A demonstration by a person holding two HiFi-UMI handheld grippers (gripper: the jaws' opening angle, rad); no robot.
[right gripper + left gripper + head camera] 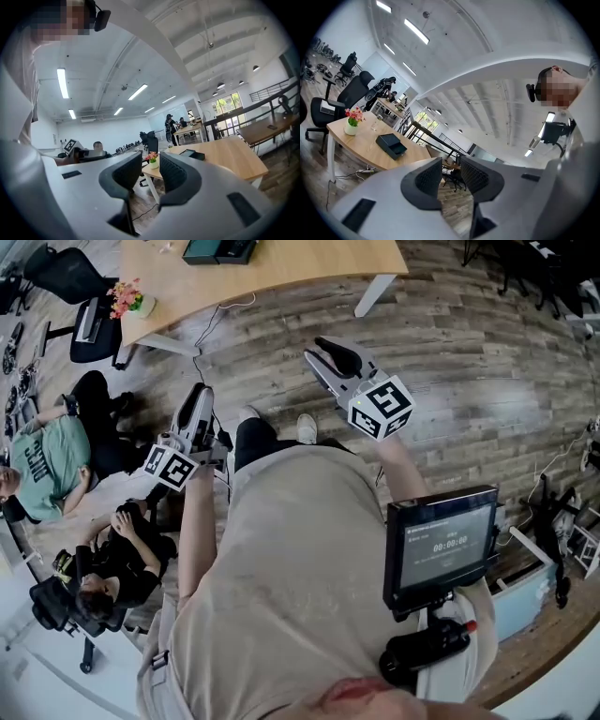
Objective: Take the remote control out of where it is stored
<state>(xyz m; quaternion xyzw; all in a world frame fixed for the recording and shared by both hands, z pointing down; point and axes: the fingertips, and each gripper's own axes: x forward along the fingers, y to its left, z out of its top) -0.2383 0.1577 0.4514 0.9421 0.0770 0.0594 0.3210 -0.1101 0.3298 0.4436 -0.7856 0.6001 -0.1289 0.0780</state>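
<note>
- An open office with a wood-plank floor (469, 381); a pale wooden surface (281, 277) stands ahead of the person.
- On it, a flower pot (131, 304) sits at the left end and a dark box (220, 249) further right; no view shows the remote control itself.
- Left tongs (202, 395): held level, jaws drawn together, empty.
- Right tongs (323, 348): likewise closed on nothing, well apart from the surface.
</note>
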